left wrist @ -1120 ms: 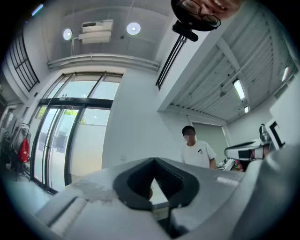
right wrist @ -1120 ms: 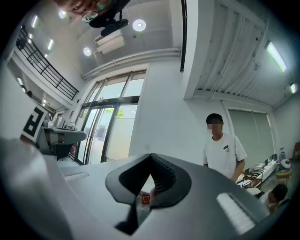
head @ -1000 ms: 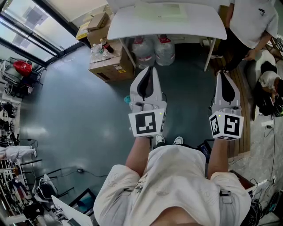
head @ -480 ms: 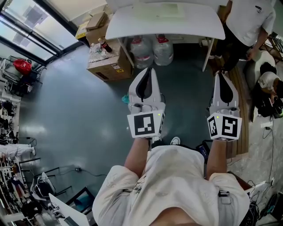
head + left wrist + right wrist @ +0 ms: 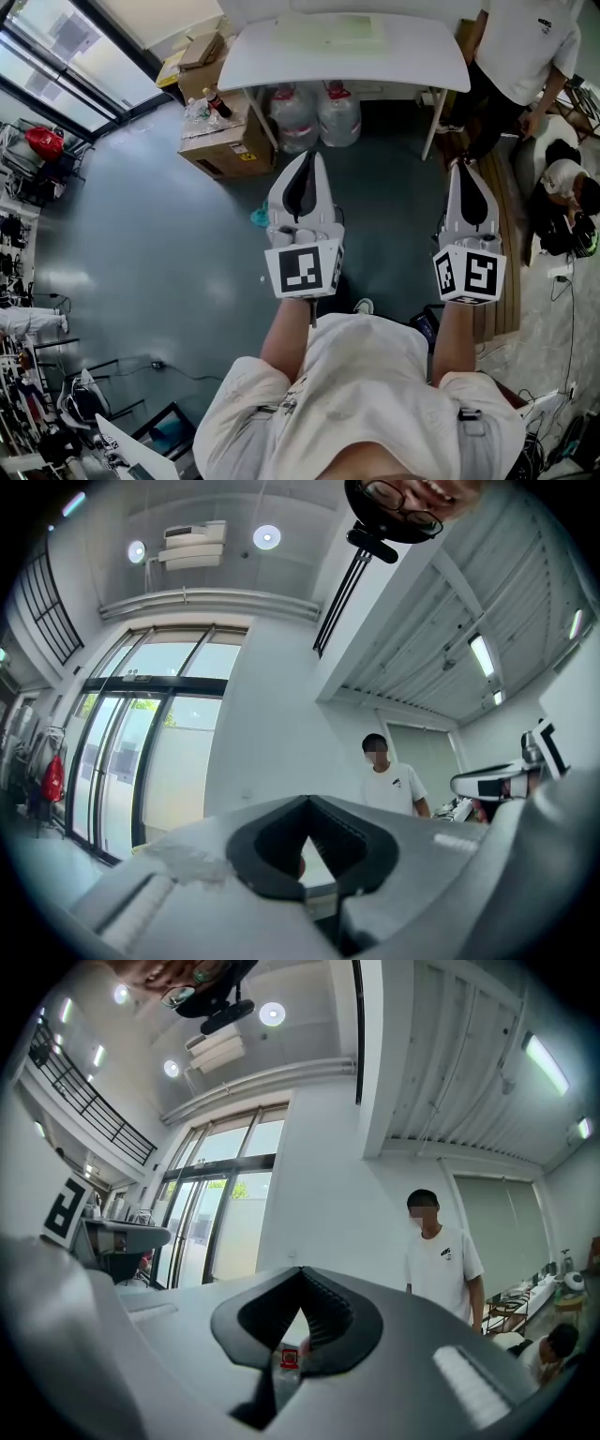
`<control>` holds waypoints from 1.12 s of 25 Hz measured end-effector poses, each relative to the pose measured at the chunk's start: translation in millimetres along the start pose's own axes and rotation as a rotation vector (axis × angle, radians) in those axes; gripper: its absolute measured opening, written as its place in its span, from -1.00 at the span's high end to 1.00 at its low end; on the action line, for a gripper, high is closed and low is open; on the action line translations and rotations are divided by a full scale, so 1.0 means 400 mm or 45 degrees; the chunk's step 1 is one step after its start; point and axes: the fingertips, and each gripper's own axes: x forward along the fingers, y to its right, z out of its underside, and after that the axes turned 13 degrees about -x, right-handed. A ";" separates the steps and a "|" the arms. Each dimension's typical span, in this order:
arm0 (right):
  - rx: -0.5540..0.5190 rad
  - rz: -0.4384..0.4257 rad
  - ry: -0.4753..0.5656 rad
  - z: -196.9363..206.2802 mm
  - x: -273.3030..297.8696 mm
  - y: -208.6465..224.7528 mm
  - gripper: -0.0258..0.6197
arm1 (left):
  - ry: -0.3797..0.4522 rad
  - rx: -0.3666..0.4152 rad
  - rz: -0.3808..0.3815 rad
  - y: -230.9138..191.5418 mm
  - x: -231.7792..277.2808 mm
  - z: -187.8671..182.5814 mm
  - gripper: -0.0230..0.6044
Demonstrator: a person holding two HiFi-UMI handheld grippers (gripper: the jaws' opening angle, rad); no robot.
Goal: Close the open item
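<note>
I hold both grippers out ahead of me over the dark floor [image 5: 159, 234], well short of the white table [image 5: 281, 58] on the far side. The left gripper [image 5: 310, 156] has its jaws pressed together at the tips with nothing between them. The right gripper [image 5: 467, 167] is the same, closed and empty. A flat pale thing [image 5: 339, 31] lies on the far middle of the table; I cannot tell from here whether it is the open item. Under the table stand two water jugs [image 5: 295, 114]. To their left is a cardboard box [image 5: 223, 145] with bottles [image 5: 217, 97] on top. A person in a white shirt [image 5: 525, 42] stands far right, beside the table.
</note>
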 end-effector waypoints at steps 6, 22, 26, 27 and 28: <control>-0.014 0.011 -0.002 0.011 0.053 -0.003 0.92 | 0.016 -0.001 0.033 -0.024 0.054 0.016 0.92; -0.042 0.038 -0.017 0.049 0.382 -0.042 0.92 | -0.004 -0.056 0.049 -0.215 0.349 0.058 0.92; -0.041 0.046 -0.031 0.056 0.468 -0.055 0.92 | -0.030 -0.058 0.064 -0.259 0.422 0.071 0.92; -0.040 0.047 -0.035 0.059 0.488 -0.060 0.92 | -0.023 -0.068 0.070 -0.267 0.441 0.068 0.92; -0.042 0.047 -0.040 0.063 0.507 -0.066 0.92 | -0.018 -0.079 0.076 -0.277 0.458 0.067 0.92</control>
